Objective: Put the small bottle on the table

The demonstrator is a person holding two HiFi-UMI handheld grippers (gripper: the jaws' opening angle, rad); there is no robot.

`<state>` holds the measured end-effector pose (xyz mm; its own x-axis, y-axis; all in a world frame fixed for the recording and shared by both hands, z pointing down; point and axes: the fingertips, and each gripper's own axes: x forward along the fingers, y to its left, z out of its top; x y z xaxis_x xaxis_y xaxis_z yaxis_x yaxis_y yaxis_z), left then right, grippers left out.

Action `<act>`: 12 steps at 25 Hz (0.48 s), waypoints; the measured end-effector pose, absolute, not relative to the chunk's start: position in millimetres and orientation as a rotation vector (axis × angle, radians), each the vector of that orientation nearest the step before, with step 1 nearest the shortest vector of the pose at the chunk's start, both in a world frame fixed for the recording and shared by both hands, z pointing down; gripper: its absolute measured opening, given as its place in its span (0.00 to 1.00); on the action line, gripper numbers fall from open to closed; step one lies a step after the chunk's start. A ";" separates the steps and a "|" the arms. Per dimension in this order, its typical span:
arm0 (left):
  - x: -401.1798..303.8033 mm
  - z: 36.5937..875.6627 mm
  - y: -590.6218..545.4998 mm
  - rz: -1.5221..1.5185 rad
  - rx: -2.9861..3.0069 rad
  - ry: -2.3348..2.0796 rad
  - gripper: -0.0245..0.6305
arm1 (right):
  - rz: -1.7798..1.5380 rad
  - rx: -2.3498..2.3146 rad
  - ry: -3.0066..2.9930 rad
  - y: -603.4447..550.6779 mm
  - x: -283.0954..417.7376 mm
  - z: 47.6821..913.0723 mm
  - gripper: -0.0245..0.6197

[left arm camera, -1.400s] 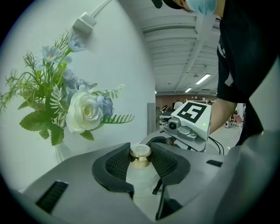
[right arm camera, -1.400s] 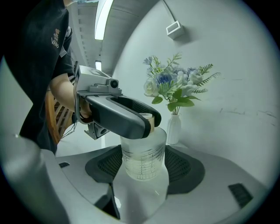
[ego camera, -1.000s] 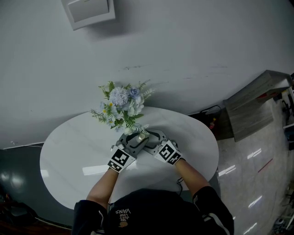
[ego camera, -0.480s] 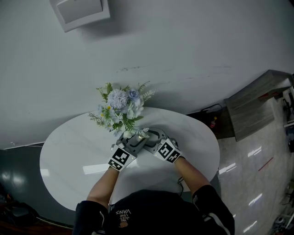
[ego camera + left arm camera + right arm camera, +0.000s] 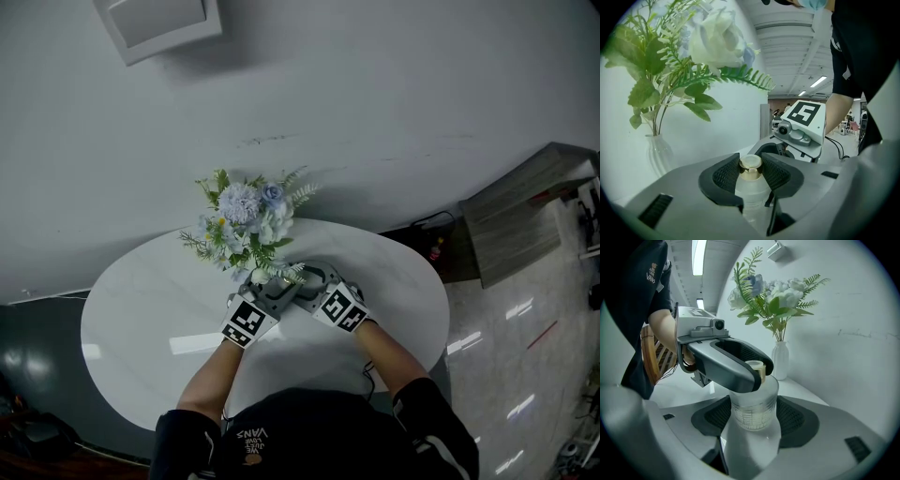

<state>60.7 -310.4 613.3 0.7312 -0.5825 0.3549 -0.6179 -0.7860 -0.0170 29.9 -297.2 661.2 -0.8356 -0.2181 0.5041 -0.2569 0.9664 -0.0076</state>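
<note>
The left claw [image 5: 751, 174] is clamped on the gold cap [image 5: 750, 165] of the small bottle [image 5: 754, 404], its ribbed pads pressing the cap from both sides. The right claw [image 5: 754, 420] is closed around the bottle's clear glass body, lower down, so both claws hold the upright bottle at once. They meet over the middle of the round white bench [image 5: 141, 300], just in front of a white vase [image 5: 779, 359] of blue and white flowers [image 5: 246, 211]. Whether the bottle's base touches the bench cannot be made out.
</note>
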 end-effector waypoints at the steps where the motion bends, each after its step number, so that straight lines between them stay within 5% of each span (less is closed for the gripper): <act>1: 60.8 614.0 -310.1 0.528 2.826 -0.981 0.28 | 0.106 0.335 -2.593 -296.9 29.9 661.7 0.46; 12: 58.4 614.6 -311.1 0.498 2.841 -1.001 0.28 | 0.169 0.371 -2.589 -297.4 30.3 666.1 0.46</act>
